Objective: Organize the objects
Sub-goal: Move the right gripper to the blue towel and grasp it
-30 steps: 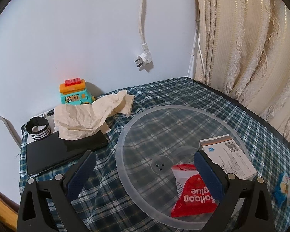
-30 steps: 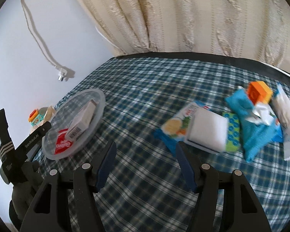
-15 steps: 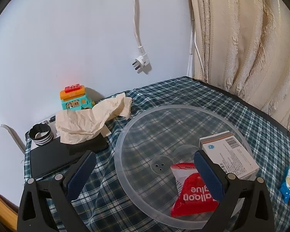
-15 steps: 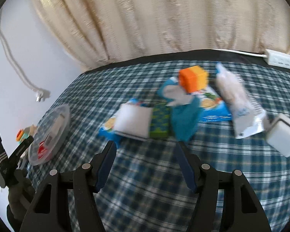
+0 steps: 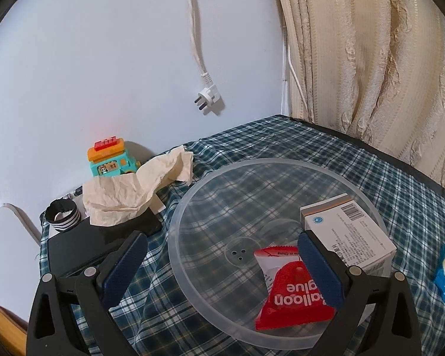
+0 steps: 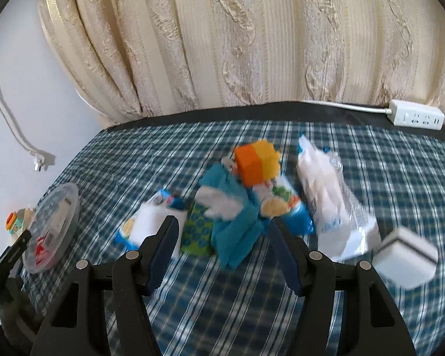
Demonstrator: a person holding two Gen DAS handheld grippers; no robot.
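A clear round lid (image 5: 210, 184) lies on the plaid cloth and holds a white box (image 5: 347, 231) and a red balloon-glue packet (image 5: 293, 296). My left gripper (image 5: 222, 255) hovers open over its near rim, nothing between the fingers. In the right wrist view a heap lies ahead: an orange and yellow cube (image 6: 256, 163), a blue cloth (image 6: 234, 216), a green patterned packet (image 6: 197, 231), a white pad (image 6: 148, 225), a blue snack packet (image 6: 284, 207), a clear white bag (image 6: 332, 204) and a white block (image 6: 406, 259). My right gripper (image 6: 222, 237) is open just short of the blue cloth. The lid (image 6: 52, 216) shows far left.
Beside the lid sit a crumpled paper (image 5: 133, 190), a toy bus (image 5: 111, 160), a striped band (image 5: 63, 215) and a black flat case (image 5: 83, 246). A loose plug (image 5: 207, 96) hangs on the wall. Curtains (image 6: 252, 44) and a power strip (image 6: 416, 115) line the back edge.
My right gripper has swung right, from facing the lid to facing the heap, which now sits centred between its fingers. The left view has rolled slightly; its gripper stays open over the lid.
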